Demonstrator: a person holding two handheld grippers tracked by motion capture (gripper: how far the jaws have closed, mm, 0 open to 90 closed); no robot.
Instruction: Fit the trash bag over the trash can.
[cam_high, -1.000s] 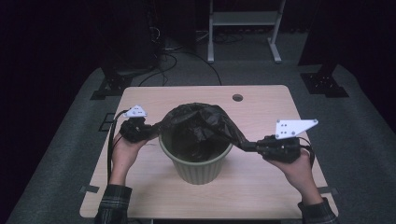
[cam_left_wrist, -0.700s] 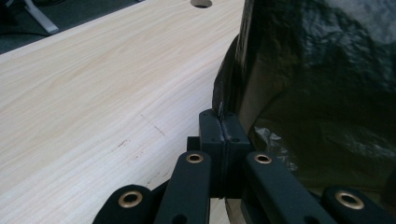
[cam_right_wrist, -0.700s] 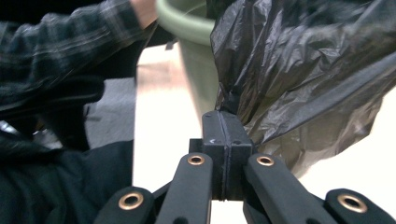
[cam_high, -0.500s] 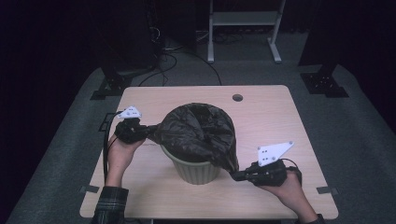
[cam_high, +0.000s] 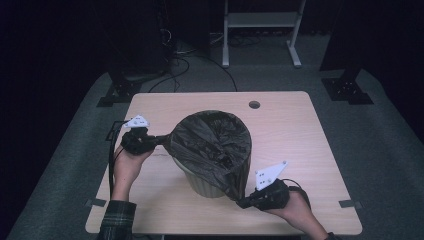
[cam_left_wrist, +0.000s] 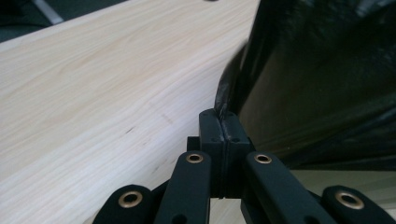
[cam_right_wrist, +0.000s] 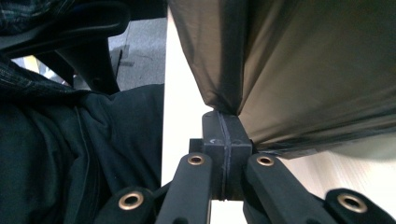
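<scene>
A beige ribbed bin (cam_high: 204, 184) stands mid-table with a black bin bag (cam_high: 210, 145) stretched over its mouth. My left gripper (cam_high: 161, 140) is shut on the bag's rim at the bin's left side, level with the top. In the left gripper view the jaws pinch the bag's edge (cam_left_wrist: 227, 105) above the wood. My right gripper (cam_high: 242, 202) is shut on the bag's rim low at the bin's front right, near the tabletop. The right gripper view has the bag film (cam_right_wrist: 289, 70) pulled taut from the closed jaws.
The light wooden table (cam_high: 300, 135) has a round cable hole (cam_high: 254, 104) at the back. A white rack (cam_high: 260, 30) and dark stands sit on the floor beyond. The person's dark clothing (cam_right_wrist: 70, 154) lies just off the table's near edge.
My right gripper has carried the bag's rim down and toward the near edge, from level with the bin's top to beside its base. The bag now drapes over the bin's right side. The left gripper held still.
</scene>
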